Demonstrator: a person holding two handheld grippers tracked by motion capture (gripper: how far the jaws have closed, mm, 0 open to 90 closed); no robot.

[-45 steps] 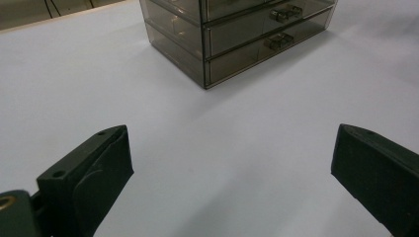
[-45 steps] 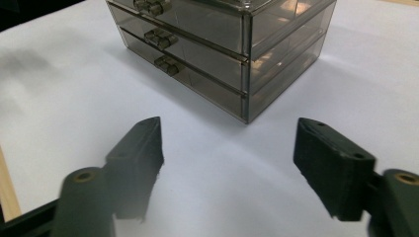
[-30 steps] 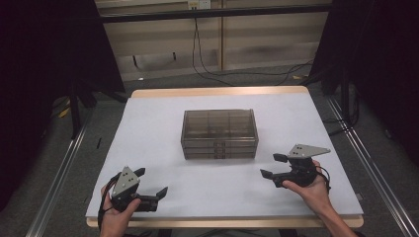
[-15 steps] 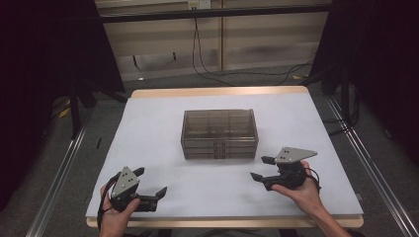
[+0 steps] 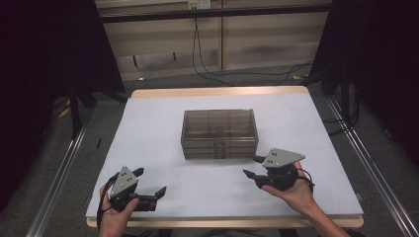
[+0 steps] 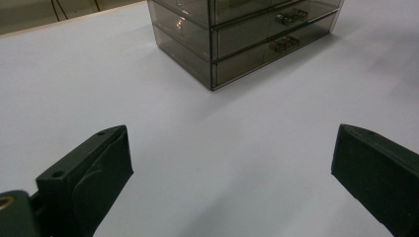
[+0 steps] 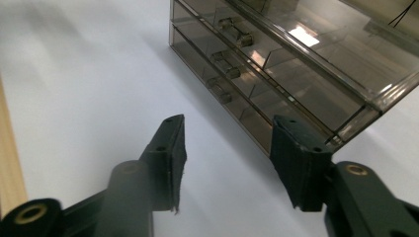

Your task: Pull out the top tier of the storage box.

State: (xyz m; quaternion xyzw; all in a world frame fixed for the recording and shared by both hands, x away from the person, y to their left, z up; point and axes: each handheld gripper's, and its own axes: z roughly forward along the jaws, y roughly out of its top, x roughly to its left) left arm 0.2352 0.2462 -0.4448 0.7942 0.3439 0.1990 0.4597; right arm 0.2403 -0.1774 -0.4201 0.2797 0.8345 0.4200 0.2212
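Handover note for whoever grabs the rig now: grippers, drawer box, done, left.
Left gripper: open, empty, near the table's front left edge.
Right gripper: open, empty, close to the front right corner of the drawer box, not touching.
The box sits mid-table, all three drawers shut, handles facing the person.
Done: nothing yet.
Left: likely grip a handle and pull a drawer.

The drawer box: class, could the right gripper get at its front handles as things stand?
Probably yes. The right gripper, jaws open, sits just off the drawer box front, with bare white table between it and the handles.
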